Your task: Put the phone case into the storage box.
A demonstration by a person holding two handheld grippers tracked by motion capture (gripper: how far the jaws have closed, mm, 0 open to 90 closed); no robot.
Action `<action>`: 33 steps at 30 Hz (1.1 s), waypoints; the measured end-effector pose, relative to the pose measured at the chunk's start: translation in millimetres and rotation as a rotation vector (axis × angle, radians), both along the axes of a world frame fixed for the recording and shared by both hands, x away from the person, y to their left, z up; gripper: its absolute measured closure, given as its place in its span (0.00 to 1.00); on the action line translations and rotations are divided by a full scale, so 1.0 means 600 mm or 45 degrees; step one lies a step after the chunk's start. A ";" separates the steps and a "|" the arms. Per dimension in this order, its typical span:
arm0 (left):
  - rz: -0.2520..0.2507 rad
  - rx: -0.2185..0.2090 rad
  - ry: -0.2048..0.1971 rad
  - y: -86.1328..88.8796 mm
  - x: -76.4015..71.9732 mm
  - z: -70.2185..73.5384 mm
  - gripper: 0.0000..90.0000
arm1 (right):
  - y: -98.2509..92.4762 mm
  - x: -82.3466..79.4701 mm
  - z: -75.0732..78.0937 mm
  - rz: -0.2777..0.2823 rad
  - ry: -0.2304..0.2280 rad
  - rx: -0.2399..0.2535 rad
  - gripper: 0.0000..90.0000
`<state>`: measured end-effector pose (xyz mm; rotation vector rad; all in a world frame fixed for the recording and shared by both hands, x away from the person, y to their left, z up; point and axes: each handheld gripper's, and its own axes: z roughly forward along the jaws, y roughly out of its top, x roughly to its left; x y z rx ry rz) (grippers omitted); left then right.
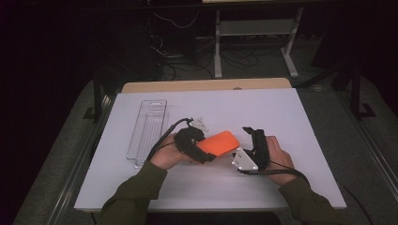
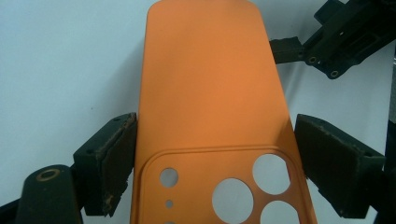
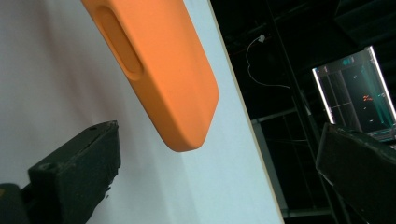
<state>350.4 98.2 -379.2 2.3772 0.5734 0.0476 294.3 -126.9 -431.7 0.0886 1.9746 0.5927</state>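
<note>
- Gripping the orange phone case point(image 2: 205, 93) across its width, the left gripper point(image 1: 199, 149) has its pads point(image 2: 116, 158) pressed on both long edges just above the camera cut-outs.
- That case is lifted off the white table point(image 1: 291, 117), near the middle of its near half, with its free end slanting toward the right gripper point(image 1: 249, 133).
- Just beyond that free end, the right gripper stands with its jaws spread wide and nothing between them; in the right gripper view the case's rounded end point(image 3: 187, 126) hangs ahead of the gap, not touched.
- Left of the case, a clear plastic tray point(image 1: 148, 131) lies empty on the table.
- Judged from this, pick-up is done; a handover or a two-handed hold, and any placing, are not yet done.
</note>
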 end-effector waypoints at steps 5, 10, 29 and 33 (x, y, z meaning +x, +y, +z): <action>-0.012 0.013 -0.004 0.001 0.001 0.001 0.17 | 0.001 -0.002 -0.001 0.013 -0.039 -0.025 0.00; 0.000 0.000 0.006 0.001 0.000 0.001 0.17 | 0.003 -0.004 -0.005 0.019 -0.062 -0.062 0.00; 0.003 -0.026 0.018 0.001 -0.001 0.002 0.17 | 0.016 -0.015 -0.016 0.066 -0.215 -0.208 0.00; -0.012 -0.016 0.014 0.002 0.000 0.003 0.17 | 0.020 -0.016 -0.017 0.084 -0.251 -0.231 0.00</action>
